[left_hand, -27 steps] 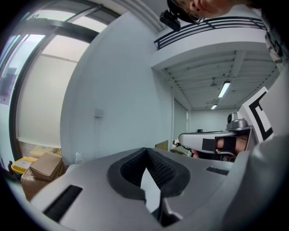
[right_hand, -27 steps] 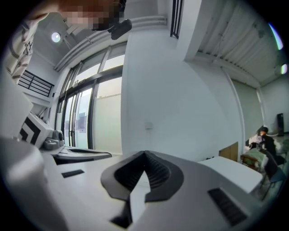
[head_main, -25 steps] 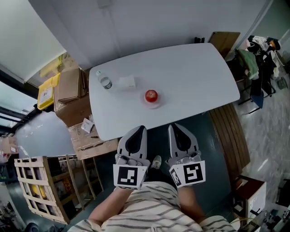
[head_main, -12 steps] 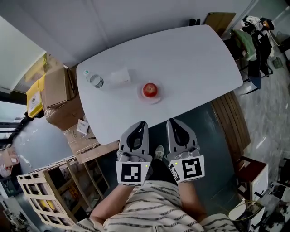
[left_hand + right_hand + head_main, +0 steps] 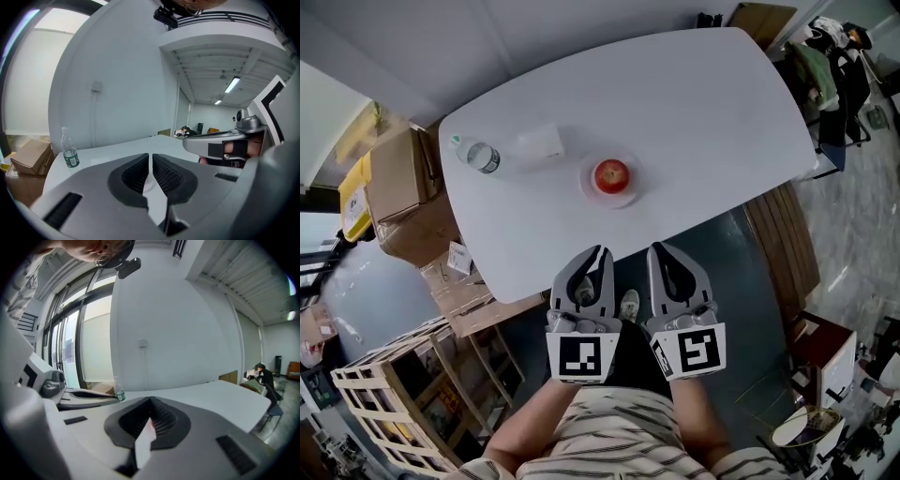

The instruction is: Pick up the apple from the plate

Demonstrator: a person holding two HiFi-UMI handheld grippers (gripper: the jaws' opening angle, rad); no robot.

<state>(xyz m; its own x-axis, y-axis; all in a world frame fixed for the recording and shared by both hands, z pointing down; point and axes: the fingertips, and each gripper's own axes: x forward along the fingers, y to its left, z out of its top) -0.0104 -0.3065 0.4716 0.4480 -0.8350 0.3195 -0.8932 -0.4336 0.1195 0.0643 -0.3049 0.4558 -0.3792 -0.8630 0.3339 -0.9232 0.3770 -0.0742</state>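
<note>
You are at the approach step: nothing is picked up yet. The apple [image 5: 611, 174] sits on its small pale plate [image 5: 628, 195], a little above the middle of the head view on the white table [image 5: 712, 103]. Both of your tools are in the lower middle of that frame, short of the table's near edge and over the dark floor, well apart from the fruit. The left gripper [image 5: 599, 251] has its jaws pressed together with nothing between them. The right gripper [image 5: 660, 247] looks the same in its own view, its pads meeting on nothing, with only a sliver of red showing through the slit. The next move, as I judge it, calls for you to choose one tool, spread its jaws wider than the apple, carry it up the frame over the table edge and bring the pads to either side of the fruit above the plate rim. Close gently, since a round, smooth apple could roll or slip out, and the light plate could slide if you nudge it. As for writing, little can be read. The water bottle [image 5: 476, 157] in the upper left of the head view carries a green label whose print is too small to make out. The white packet [image 5: 542, 141] beside it shows no legible text. The cubes on your grippers bear only black-and-white square markers.
</note>
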